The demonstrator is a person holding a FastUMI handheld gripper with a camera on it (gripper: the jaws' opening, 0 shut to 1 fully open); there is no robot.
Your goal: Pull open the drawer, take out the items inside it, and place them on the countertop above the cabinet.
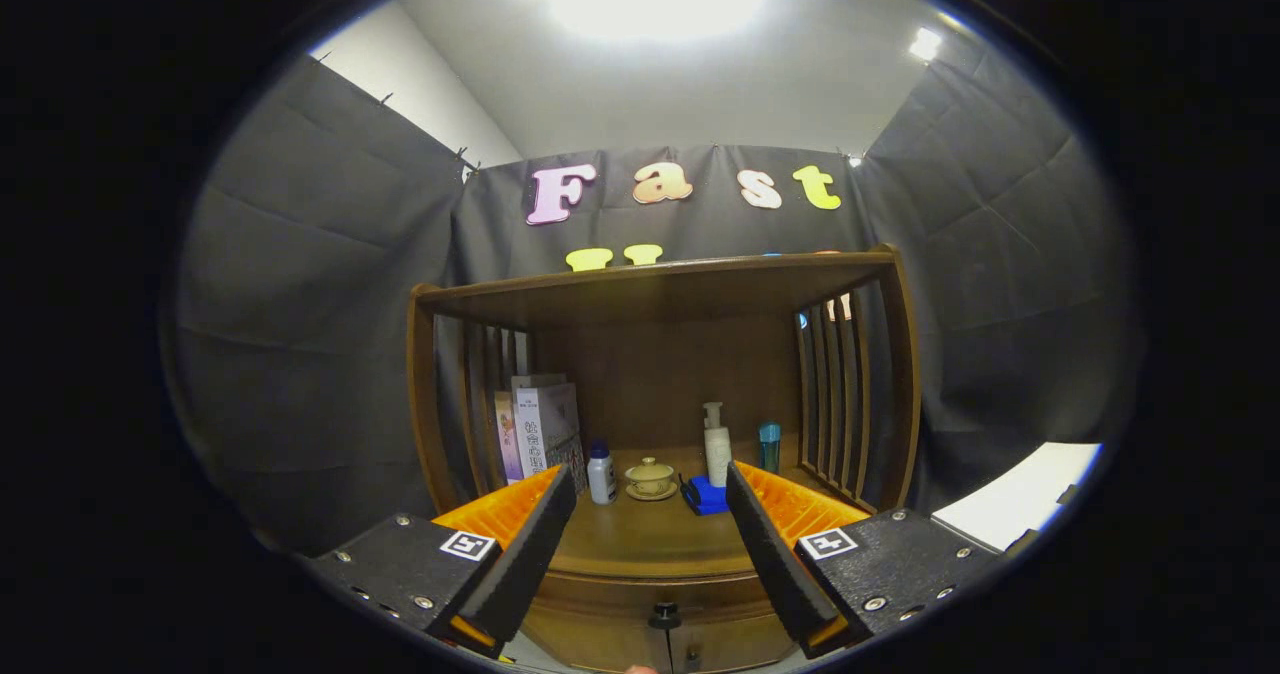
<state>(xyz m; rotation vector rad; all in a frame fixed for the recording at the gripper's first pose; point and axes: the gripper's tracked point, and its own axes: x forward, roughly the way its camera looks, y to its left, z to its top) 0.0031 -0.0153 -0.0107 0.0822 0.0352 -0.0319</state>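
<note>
Dark-draped booth, wooden cabinet (660,374) with slatted sides. On countertop (650,539): books (540,429) at left, small white bottle (601,474), lidded tea bowl (650,477), blue object (708,495), pump bottle (716,446), teal cup (769,446). Gripper (650,529) spread wide, grasping nothing. Drawer (650,604) closed, black knob (664,615) low between fingers.

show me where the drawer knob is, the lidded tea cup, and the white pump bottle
drawer knob (664,615): gripper view, on the dark round head.
lidded tea cup (650,477): gripper view, on its bowl.
white pump bottle (717,454): gripper view, on its body.
</note>
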